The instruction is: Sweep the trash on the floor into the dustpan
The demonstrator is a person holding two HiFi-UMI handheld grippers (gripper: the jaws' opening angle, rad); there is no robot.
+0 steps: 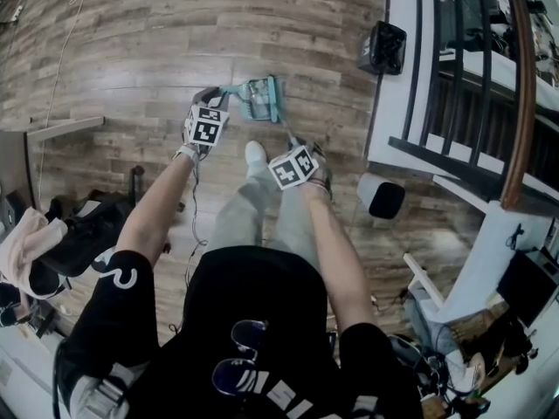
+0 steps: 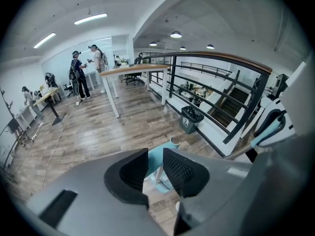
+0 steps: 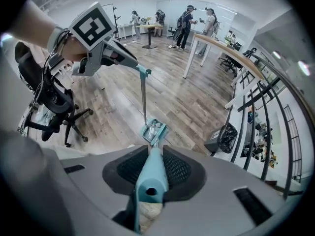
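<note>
**Forearms out front, both jaws on handles, pan on the floor ahead**

Head view: forearms nearest, reaching forward and down. left gripper point(image 1: 210, 103) is just left of the teal dustpan point(image 1: 262, 99); right gripper point(image 1: 306, 151) is further back, beside a white shoe point(image 1: 254, 154). A thin broom handle point(image 1: 286, 131) runs from the right jaws up-frame toward the pan. The left side looks nearer the pan in this frame. The wood floor point(image 1: 131, 42) around it looks clean, but this view is too coarse to pick out small trash.

Left gripper view: left gripper point(image 2: 155, 171) jaws are nearly together. A thin pale shaft runs through the narrow gap, so they're probably clamped on the dustpan's own handle, but contact isn't clean to read here. The dustpan point(image 2: 158, 154) shows only as a teal sliver below the jaws; the rest is cut off by the gripper body.

Right gripper view: right gripper point(image 3: 153, 168) jaws are closed tight on the teal broom handle point(image 3: 150, 178), seen end-on. Its long axis points straight away and down to the dustpan point(image 3: 154, 130). The left gripper point(image 3: 138, 67) holds the top of the upright dustpan handle point(image 3: 143, 97), which confirms that grip. Pale scraps point(image 3: 155, 127) sit in the pan.

The broom head isn't resolvable; it's lost at the pan mouth. The next stroke depends on keeping the broom's axis lined up with the pan opening.
</note>
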